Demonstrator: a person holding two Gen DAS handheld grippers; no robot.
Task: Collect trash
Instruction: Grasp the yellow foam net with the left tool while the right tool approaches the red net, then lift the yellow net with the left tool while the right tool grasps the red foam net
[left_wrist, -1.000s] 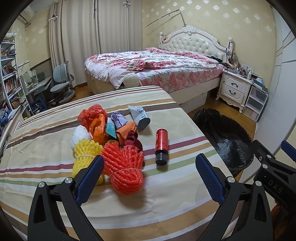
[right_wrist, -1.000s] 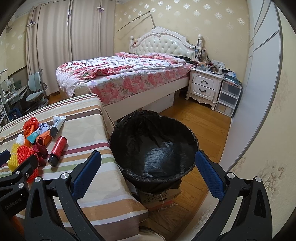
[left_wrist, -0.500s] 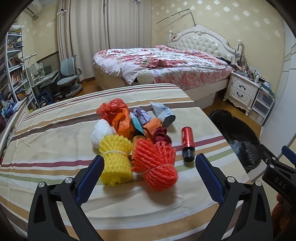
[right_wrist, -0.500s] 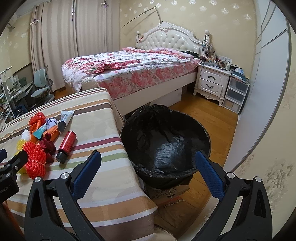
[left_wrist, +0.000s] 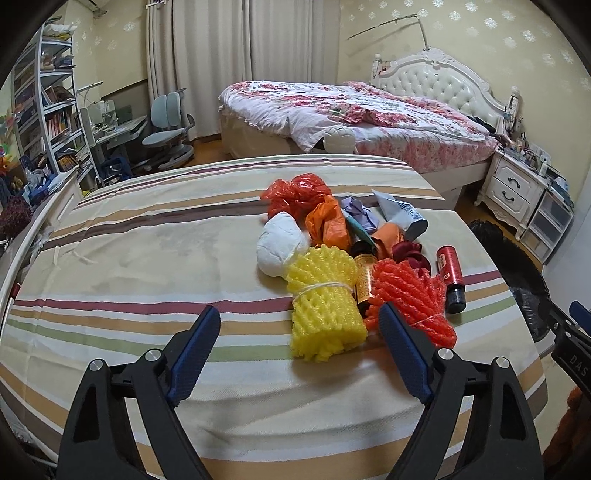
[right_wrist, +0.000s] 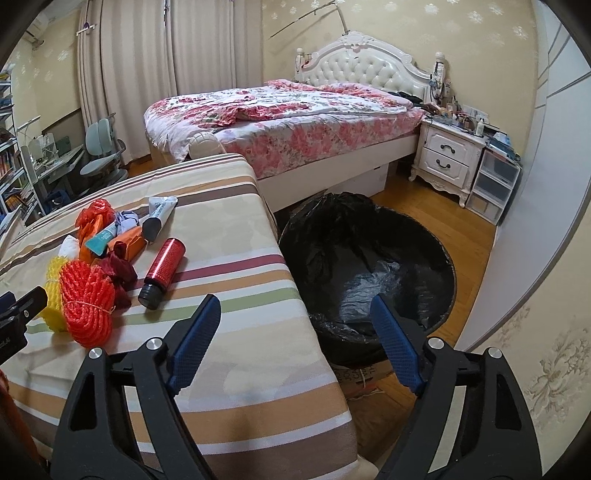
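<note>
- The left gripper (left_wrist: 295, 332) hangs low over the striped tablecloth (left_wrist: 147, 266); its jaws are narrowing from wide, with nothing pressed between them. The near end of the yellow foam fruit net (left_wrist: 325, 314) lies just ahead, inside the span of the fingers.
- The right gripper (right_wrist: 291, 321) is also closing from wide and holds nothing. It points past the table edge, its right finger over the black-lined trash bin (right_wrist: 369, 266) on the floor beside the table.
- Judged step: the first pick from the pile, most likely the yellow net. Centre the jaws on its tied waist, where the string cinches it, and close gently; foam squashes and may spring out of a shallow pinch.
- The orange-red foam net (left_wrist: 413, 299) touches the yellow one on its right, with a small amber bottle (left_wrist: 364, 280) wedged between them. Lift straight up so neither is dragged along.
- The red bottle (right_wrist: 164, 266) lies on its side near the bin edge of the table and could roll if nudged.
- Farther back sit a white wad (left_wrist: 280, 243), crumpled orange bags (left_wrist: 303, 192) and a squeezed tube (left_wrist: 402, 214), all still on the table.
- The bin looks empty, so collecting has barely begun.
</note>
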